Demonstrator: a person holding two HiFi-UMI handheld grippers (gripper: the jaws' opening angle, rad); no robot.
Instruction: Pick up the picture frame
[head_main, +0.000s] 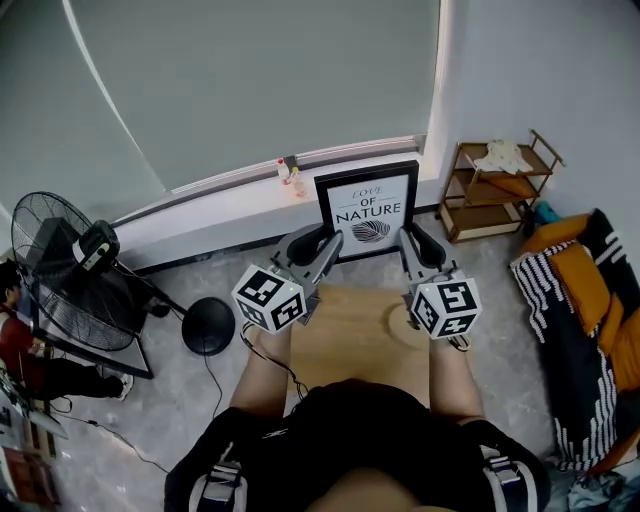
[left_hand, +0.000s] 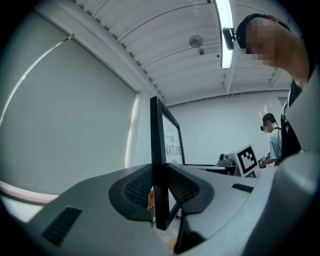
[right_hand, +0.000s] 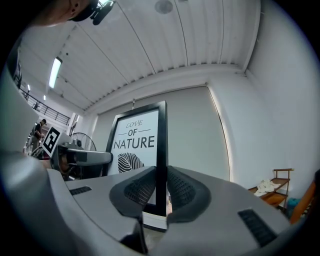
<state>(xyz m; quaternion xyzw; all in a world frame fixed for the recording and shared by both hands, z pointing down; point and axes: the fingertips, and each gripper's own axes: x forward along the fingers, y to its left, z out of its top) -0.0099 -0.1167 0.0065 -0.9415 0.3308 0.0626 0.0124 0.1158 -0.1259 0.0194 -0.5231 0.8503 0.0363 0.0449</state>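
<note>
A black picture frame (head_main: 366, 210) with a white print reading "Love of Nature" is held upright in the air between my two grippers. My left gripper (head_main: 322, 245) is shut on the frame's left edge (left_hand: 158, 165), whose thin black side runs between the dark pads. On the opposite side my right gripper (head_main: 408, 240) is shut on the right edge (right_hand: 161, 150). In the right gripper view the print faces the camera. The frame hangs above a small light wooden table (head_main: 352, 335).
A black standing fan (head_main: 70, 270) and its round base (head_main: 208, 325) sit on the floor at left. A wooden shelf (head_main: 500, 190) stands at right beside striped and orange bedding (head_main: 585, 320). Small bottles (head_main: 290, 175) rest on the window sill.
</note>
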